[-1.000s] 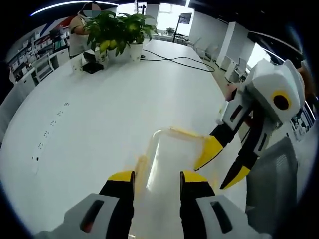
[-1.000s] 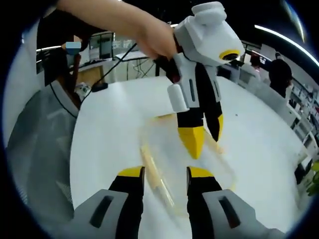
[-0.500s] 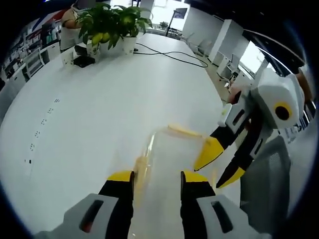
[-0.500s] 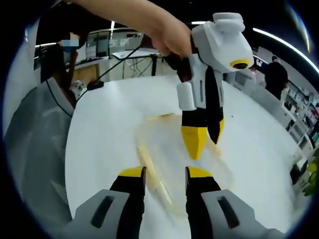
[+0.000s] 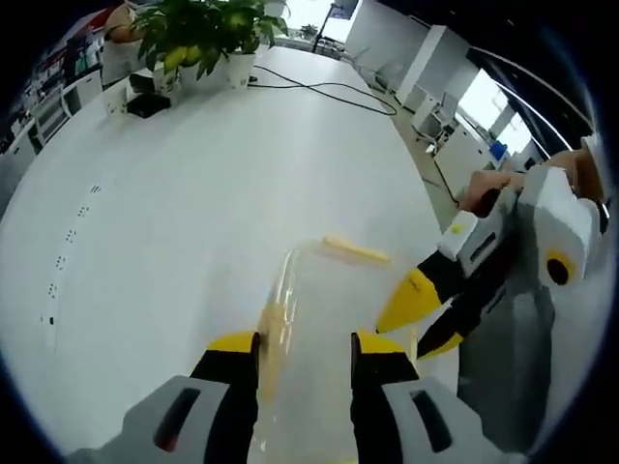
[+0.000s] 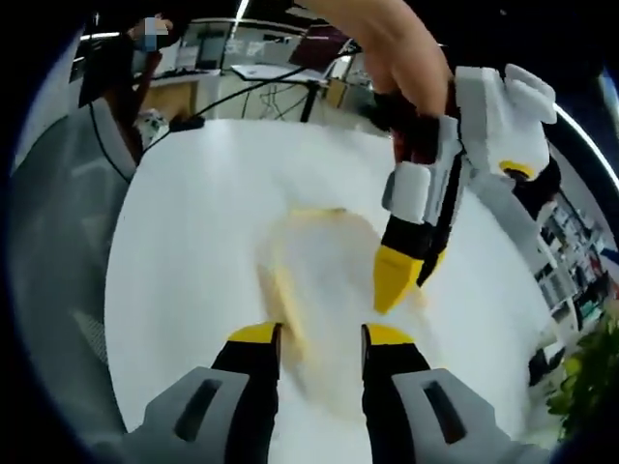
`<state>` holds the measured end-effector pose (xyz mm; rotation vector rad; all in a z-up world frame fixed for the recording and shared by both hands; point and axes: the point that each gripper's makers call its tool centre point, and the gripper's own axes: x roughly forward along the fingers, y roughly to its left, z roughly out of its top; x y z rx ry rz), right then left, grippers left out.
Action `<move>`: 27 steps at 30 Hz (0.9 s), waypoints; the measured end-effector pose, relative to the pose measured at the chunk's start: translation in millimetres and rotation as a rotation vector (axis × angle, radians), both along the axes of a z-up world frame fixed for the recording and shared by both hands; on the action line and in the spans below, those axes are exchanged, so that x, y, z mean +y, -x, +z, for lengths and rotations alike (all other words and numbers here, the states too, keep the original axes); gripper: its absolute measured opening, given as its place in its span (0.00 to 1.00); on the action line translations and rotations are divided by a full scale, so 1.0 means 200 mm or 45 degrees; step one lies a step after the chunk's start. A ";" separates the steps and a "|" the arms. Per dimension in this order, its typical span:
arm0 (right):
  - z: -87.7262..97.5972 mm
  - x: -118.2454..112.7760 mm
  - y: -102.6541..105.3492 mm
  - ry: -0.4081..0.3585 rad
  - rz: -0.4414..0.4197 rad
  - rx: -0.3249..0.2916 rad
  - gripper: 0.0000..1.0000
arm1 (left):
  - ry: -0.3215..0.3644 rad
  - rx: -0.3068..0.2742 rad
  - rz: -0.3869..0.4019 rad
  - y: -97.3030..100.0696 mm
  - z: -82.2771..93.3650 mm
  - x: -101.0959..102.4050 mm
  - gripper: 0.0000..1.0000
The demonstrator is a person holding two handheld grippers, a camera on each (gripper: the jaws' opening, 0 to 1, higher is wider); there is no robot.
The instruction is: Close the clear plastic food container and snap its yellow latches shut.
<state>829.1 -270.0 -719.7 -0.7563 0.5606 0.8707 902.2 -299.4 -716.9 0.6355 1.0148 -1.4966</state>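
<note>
The clear plastic container (image 5: pixel 324 304) rests on the white table (image 5: pixel 174 213), right in front of my left gripper (image 5: pixel 306 346), whose jaws stand open on either side of its near end. One yellow latch (image 5: pixel 356 251) lies on the far rim, another yellow latch (image 5: pixel 274 333) on the left side. My right gripper (image 5: pixel 426 319) comes in from the right, fingers apart, tips beside the container's right edge. In the right gripper view the container (image 6: pixel 319 266) is blurred ahead of my open right gripper (image 6: pixel 320 336). The left gripper (image 6: pixel 398 278), held by a hand (image 6: pixel 406 58), points down at its right rim.
Potted plants (image 5: pixel 208 39) and a black cable (image 5: pixel 329 92) are at the table's far end. A grey mesh chair (image 5: pixel 522 358) stands past the right table edge, near the right gripper. It appears as the grey mesh chair (image 6: pixel 58 242) on the left in the right gripper view.
Both views have shifted with the hands. In the right gripper view the left gripper has swung right and tilted. In the left gripper view the right gripper sits lower. The container stays put.
</note>
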 end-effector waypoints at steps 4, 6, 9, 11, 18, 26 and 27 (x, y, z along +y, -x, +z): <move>-0.02 0.01 0.00 0.099 0.019 -0.062 0.30 | -0.022 0.022 -0.005 -0.01 -0.01 -0.01 0.31; -0.02 0.02 0.00 0.138 0.031 -0.098 0.30 | -0.028 0.029 -0.009 -0.01 -0.01 0.00 0.31; -0.03 0.02 0.01 0.154 0.036 -0.122 0.29 | -0.032 0.037 -0.007 0.00 -0.01 0.00 0.31; -0.02 0.02 0.00 0.155 0.033 -0.127 0.28 | -0.034 0.039 -0.010 0.00 -0.01 0.00 0.31; -0.02 0.01 0.00 0.156 0.025 -0.108 0.27 | -0.071 0.038 -0.012 0.01 -0.02 -0.01 0.31; -0.02 0.02 -0.01 0.167 0.022 -0.086 0.27 | -0.103 0.070 0.030 0.02 -0.04 -0.01 0.34; -0.02 0.02 -0.01 0.158 0.025 -0.080 0.27 | -0.115 0.088 0.049 0.03 -0.04 -0.01 0.36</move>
